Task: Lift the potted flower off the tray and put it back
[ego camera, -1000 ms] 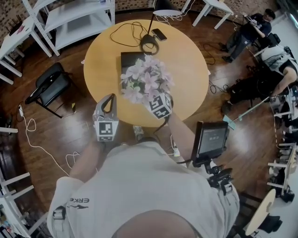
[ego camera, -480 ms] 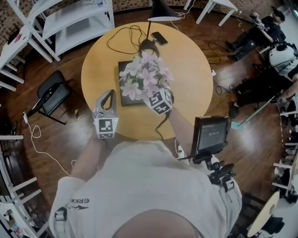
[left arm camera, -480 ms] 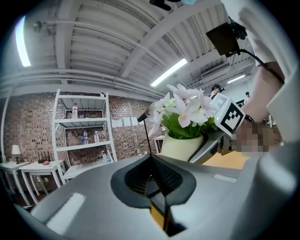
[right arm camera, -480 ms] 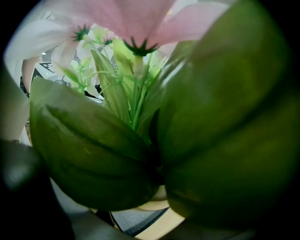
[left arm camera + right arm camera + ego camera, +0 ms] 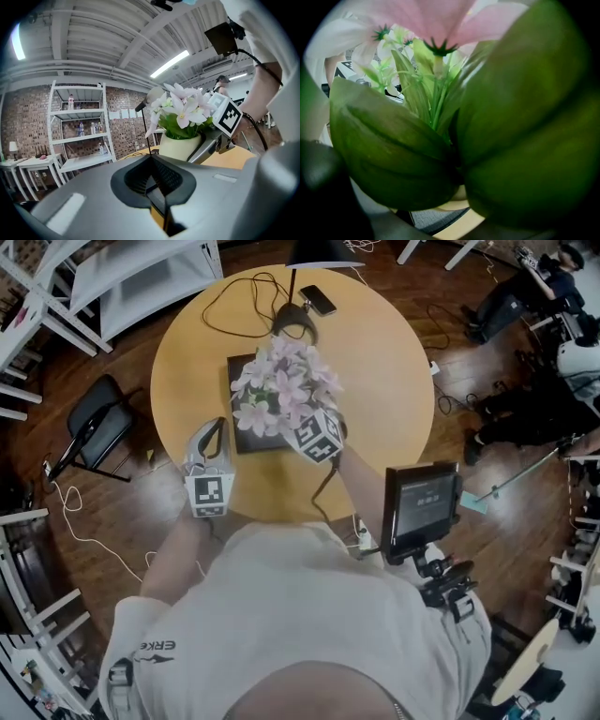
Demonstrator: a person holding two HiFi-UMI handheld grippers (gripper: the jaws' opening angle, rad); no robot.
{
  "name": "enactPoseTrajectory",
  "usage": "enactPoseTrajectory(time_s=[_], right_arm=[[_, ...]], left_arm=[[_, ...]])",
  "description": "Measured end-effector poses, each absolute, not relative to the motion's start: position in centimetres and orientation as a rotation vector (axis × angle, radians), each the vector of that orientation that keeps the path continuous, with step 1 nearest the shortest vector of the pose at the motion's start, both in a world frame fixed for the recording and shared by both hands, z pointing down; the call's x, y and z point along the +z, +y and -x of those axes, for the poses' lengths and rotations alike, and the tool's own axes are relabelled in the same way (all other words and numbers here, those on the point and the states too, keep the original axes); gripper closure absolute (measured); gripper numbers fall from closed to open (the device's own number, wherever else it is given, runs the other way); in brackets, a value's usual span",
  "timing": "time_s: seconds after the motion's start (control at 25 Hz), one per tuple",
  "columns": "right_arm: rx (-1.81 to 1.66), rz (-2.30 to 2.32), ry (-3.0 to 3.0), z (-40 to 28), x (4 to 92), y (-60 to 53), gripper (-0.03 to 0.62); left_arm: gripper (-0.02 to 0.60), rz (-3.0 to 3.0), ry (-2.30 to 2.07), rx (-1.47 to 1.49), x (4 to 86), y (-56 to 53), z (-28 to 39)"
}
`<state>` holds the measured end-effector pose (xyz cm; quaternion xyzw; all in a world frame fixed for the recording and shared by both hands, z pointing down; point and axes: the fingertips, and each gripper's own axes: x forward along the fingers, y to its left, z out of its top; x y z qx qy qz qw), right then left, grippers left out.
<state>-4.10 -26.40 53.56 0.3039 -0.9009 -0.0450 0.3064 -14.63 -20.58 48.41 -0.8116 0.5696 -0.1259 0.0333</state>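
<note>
The potted flower (image 5: 281, 390), pink and white blooms in a cream pot (image 5: 180, 146), is over the dark tray (image 5: 246, 439) on the round wooden table (image 5: 384, 371). My right gripper (image 5: 309, 427) reaches in under the blooms from the near side. One of its grey fingers (image 5: 206, 147) lies against the pot's side, and it looks shut on the pot. Green leaves (image 5: 506, 122) fill the right gripper view and hide its jaws. My left gripper (image 5: 211, 451) hovers at the table's near-left edge, shut with nothing in it, apart from the pot.
A lamp base (image 5: 292, 326), its cable and a phone (image 5: 319, 301) lie on the far side of the table. A black chair (image 5: 94, 423) stands left, white shelves (image 5: 141, 277) far left. A monitor on a stand (image 5: 422, 507) stands right, with people seated beyond.
The flower and my right gripper have shifted slightly toward the tray's far side. The left gripper has held its place by the table edge.
</note>
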Motion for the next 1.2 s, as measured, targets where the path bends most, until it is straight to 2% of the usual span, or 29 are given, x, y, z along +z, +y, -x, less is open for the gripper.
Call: enactPoseTrajectory(time_s=[0.52, 1.2], right_arm=[[0.060, -0.642, -2.362, 5.3, 62.1, -26.2, 0.034], [0.121, -0.533, -2.222, 4.7, 68.6, -25.3, 0.034]], left_arm=[[0.580, 2.532, 1.841, -0.579, 54.0, -20.6, 15.3], [0.580, 2.558, 1.898, -0.658, 57.2, -20.0, 14.9]])
